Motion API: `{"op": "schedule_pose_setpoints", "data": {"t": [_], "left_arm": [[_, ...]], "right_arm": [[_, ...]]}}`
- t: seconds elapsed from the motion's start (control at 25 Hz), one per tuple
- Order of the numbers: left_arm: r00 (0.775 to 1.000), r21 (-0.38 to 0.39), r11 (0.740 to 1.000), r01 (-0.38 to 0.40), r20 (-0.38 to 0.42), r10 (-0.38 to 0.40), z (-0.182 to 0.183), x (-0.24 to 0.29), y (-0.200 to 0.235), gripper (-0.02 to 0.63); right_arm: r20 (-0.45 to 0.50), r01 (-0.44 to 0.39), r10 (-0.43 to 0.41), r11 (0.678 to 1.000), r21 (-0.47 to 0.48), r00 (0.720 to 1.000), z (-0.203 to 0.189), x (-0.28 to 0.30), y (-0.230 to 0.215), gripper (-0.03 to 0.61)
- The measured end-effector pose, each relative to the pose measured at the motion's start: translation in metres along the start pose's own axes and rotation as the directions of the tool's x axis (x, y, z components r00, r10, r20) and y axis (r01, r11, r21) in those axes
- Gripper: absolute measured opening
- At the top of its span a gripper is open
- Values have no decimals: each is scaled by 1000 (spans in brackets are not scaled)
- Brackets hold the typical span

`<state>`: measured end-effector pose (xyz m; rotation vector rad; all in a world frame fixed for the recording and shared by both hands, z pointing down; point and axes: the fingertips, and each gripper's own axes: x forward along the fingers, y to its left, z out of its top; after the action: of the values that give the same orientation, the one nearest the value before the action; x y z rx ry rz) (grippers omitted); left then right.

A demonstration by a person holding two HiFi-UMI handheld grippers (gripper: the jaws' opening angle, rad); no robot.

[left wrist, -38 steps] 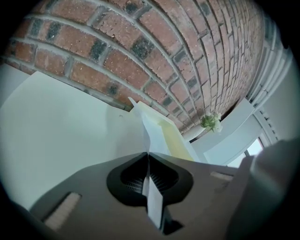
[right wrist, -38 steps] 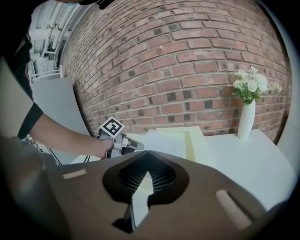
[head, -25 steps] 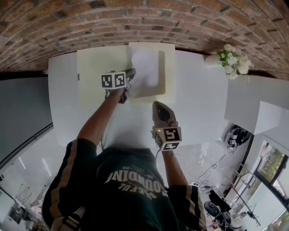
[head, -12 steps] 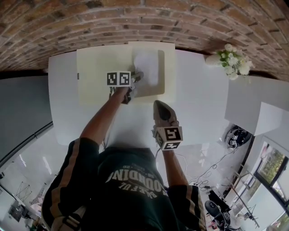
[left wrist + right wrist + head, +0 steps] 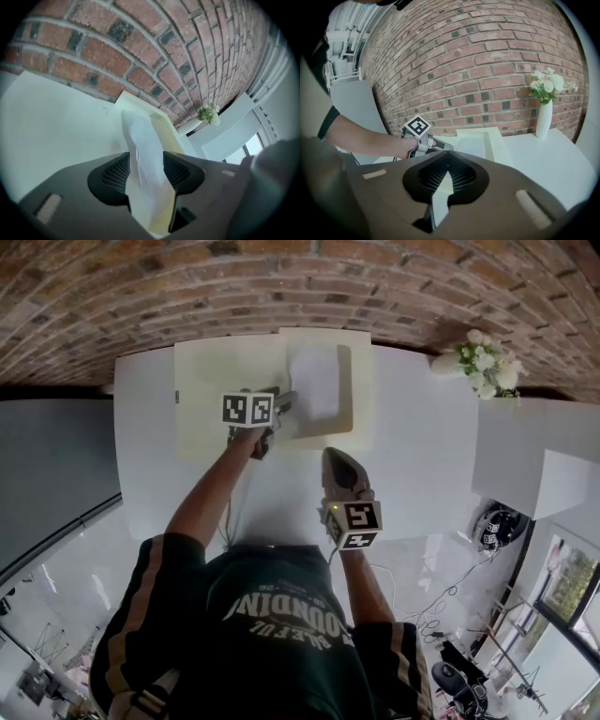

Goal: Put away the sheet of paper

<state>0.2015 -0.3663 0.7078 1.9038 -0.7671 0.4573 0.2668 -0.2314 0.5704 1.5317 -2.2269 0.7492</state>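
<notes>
Lab: brick wall (image 5: 281, 287), floor cables (image 5: 439, 600)

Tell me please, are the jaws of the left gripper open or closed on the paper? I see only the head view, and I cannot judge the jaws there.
Observer: Open. In the left gripper view the left gripper has its jaws apart; they have just been opening. The sheet of paper runs between them, but the pads do not press it.
Operator: Does the right gripper hold anything?
Observer: No. The right gripper view shows the right gripper with its jaws together and nothing between them.
Operator: Does the paper lie flat?
Observer: Not quite; seen from the left gripper it looks curved, with the cream tray beside it.
</notes>
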Motion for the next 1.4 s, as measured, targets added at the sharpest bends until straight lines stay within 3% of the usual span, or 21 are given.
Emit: {"op": "schedule_pose_setpoints", "data": {"t": [0.12, 0.24, 0.36, 0.6, 0.88, 1.2, 1.4], "left_arm": [[999, 128, 992, -5, 51, -1, 5, -30, -11, 196], [996, 263, 964, -38, 93, 14, 3, -64, -21, 143], [990, 367, 923, -116, 116, 78, -3, -98, -21, 9], [975, 483, 859, -171, 211, 75, -10, -162, -28, 8], [953, 546, 809, -218, 298, 55, -20, -226, -43, 8], [922, 561, 791, -243, 387, 9, -33, -280, -64, 8], [919, 615, 745, -256, 393, -8, -35, -296, -78, 8]], "right_arm": [[8, -10, 11, 998, -58, 1000, 4, -2, 22, 0], [23, -15, 16, 997, -69, 1000, 8, -6, 41, 0], [43, -13, 17, 997, -81, 999, 13, -10, 59, 0], [97, -18, 32, 989, -147, 995, 30, -18, 100, 0], [166, -21, 56, 979, -202, 985, 47, -38, 138, 0], [204, -12, 61, 973, -233, 977, 46, -56, 164, -1], [242, 14, 50, 966, -259, 969, 55, -69, 173, -2]]}}
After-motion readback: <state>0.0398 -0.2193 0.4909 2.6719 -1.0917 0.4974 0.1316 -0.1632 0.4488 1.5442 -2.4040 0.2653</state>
